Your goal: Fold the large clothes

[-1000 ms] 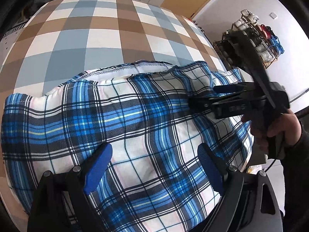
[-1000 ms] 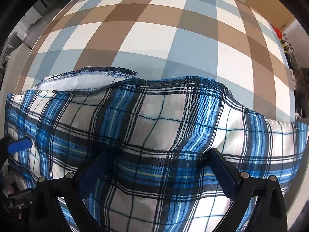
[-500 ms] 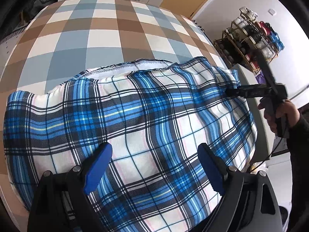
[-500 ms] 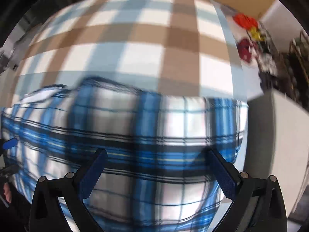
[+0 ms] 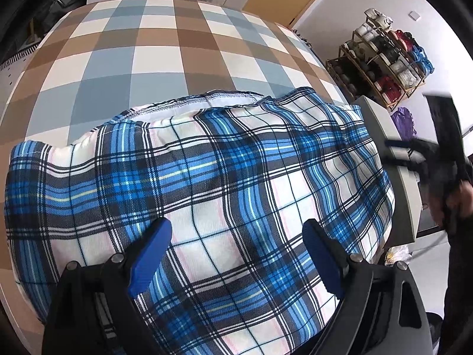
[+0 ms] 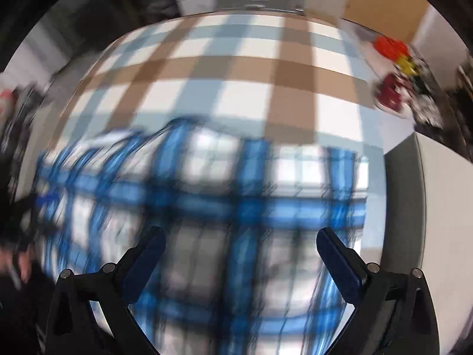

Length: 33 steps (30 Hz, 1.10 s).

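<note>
The left tool (image 5: 236, 254) hangs wide open over the folded blue plaid garment (image 5: 207, 183), gripping nothing, where it was a second ago. The right tool (image 6: 239, 254), also spread wide and empty, has pulled off the garment's right edge since then and now sits out past it, blurred, with the person's hand (image 5: 461, 201) behind it. Beyond the left tool the garment's far white hem (image 5: 207, 100) lies turned up. Past that hem the checked brown-and-blue counter (image 5: 153, 47) stretches bare. To the right the counter's edge drops away beside a shelf rack (image 5: 384, 65).
</note>
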Motion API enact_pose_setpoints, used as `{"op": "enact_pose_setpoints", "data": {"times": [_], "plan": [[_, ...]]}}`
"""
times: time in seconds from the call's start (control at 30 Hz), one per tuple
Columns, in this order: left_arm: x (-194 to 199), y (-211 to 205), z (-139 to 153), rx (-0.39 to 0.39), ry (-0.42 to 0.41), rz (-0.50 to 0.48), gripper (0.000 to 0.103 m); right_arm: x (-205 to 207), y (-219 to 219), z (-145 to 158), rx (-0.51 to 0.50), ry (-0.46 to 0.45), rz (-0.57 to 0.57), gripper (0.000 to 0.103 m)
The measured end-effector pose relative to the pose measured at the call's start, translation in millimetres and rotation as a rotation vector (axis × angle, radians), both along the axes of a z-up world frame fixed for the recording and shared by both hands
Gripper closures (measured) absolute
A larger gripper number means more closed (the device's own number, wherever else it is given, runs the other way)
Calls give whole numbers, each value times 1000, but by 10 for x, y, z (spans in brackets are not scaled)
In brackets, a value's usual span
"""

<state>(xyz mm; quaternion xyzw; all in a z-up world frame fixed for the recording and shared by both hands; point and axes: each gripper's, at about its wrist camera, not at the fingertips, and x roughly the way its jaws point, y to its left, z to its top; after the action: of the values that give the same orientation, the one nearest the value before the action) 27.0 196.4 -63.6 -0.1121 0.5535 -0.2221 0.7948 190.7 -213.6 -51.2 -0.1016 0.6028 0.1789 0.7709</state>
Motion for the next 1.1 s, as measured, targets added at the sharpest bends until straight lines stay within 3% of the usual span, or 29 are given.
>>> {"op": "enact_pose_setpoints", "data": {"times": [0.13, 0.17, 0.23, 0.27, 0.43, 0.6, 0.7, 0.8, 0.9, 1.0, 1.1], "plan": [[-13, 13, 0, -13, -1, 12, 16, -321, 140, -431, -213, 49, 106, 0], [-14, 15, -1, -14, -2, 11, 16, -344, 103, -543, -218, 72, 101, 0], [-21, 21, -6, -16, -5, 12, 17, -345, -8, -736, -150, 118, 47, 0], [-25, 30, -7, -19, -7, 11, 17, -342, -93, -721, -85, 87, 11, 0], [-23, 63, 6, -35, 7, 22, 17, -438, -115, -696, -78, 33, -8, 0], [-109, 69, 46, -29, 32, 6, 16, -570, -87, -239, 84, -72, -57, 0], [-260, 48, 147, -60, 30, -38, 16, -731, 205, -212, 152, -34, -11, 0], [-505, -11, 188, -90, 45, -100, 16, -863, 523, -369, 55, -45, 77, 0], [-685, -36, 67, -42, 66, -139, 16, -895, 584, -699, -77, -12, 111, 0], [-684, 35, -133, -16, 117, -103, 17, -913, 548, -757, -46, -23, 110, 0], [-706, -22, -118, 18, 72, -112, 16, -952, 536, -726, -48, -35, 89, 0]]}}
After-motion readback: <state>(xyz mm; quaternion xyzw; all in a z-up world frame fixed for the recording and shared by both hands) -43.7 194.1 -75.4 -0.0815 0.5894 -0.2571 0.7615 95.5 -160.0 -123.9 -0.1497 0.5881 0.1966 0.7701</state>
